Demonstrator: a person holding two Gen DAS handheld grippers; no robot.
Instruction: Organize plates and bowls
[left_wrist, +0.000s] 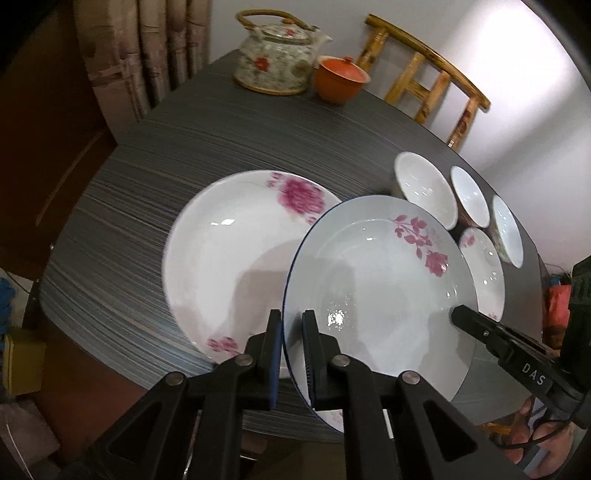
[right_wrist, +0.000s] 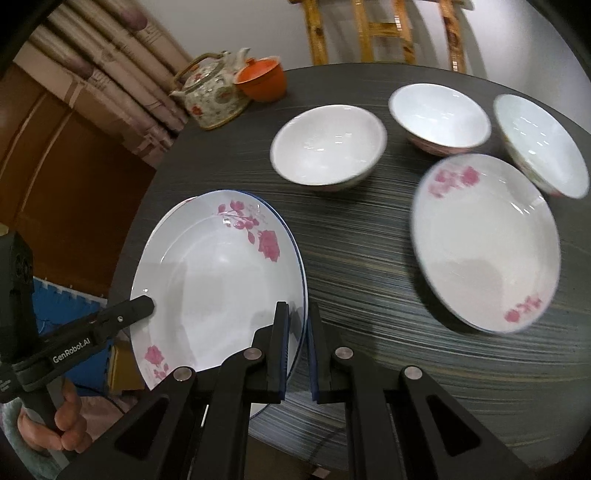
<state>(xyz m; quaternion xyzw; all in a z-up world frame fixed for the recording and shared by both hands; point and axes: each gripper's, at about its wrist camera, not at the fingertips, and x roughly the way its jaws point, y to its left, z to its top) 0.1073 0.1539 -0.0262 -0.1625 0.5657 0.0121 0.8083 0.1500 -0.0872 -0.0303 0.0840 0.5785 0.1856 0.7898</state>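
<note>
A white plate with a blue rim and pink roses (left_wrist: 376, 280) (right_wrist: 214, 280) is held tilted above the dark table (left_wrist: 155, 206). My left gripper (left_wrist: 293, 317) (right_wrist: 146, 302) is shut on its left rim. On the opposite rim my right gripper (right_wrist: 298, 310) (left_wrist: 458, 314) is shut too. Partly under the held plate, a larger plate with a big pink flower (left_wrist: 229, 258) lies flat. Another flowered plate (left_wrist: 484, 266) (right_wrist: 484, 243) sits to the right. Behind it stand three white bowls (right_wrist: 328, 144) (right_wrist: 439, 114) (right_wrist: 539, 144).
At the table's far edge stand a flowered teapot (left_wrist: 273, 62) (right_wrist: 210, 92) and an orange lidded cup (left_wrist: 340, 79) (right_wrist: 262, 79). Behind the table are a bamboo chair (left_wrist: 424, 81) and curtains (left_wrist: 147, 55). A person's hand (right_wrist: 62, 424) grips the left tool's handle.
</note>
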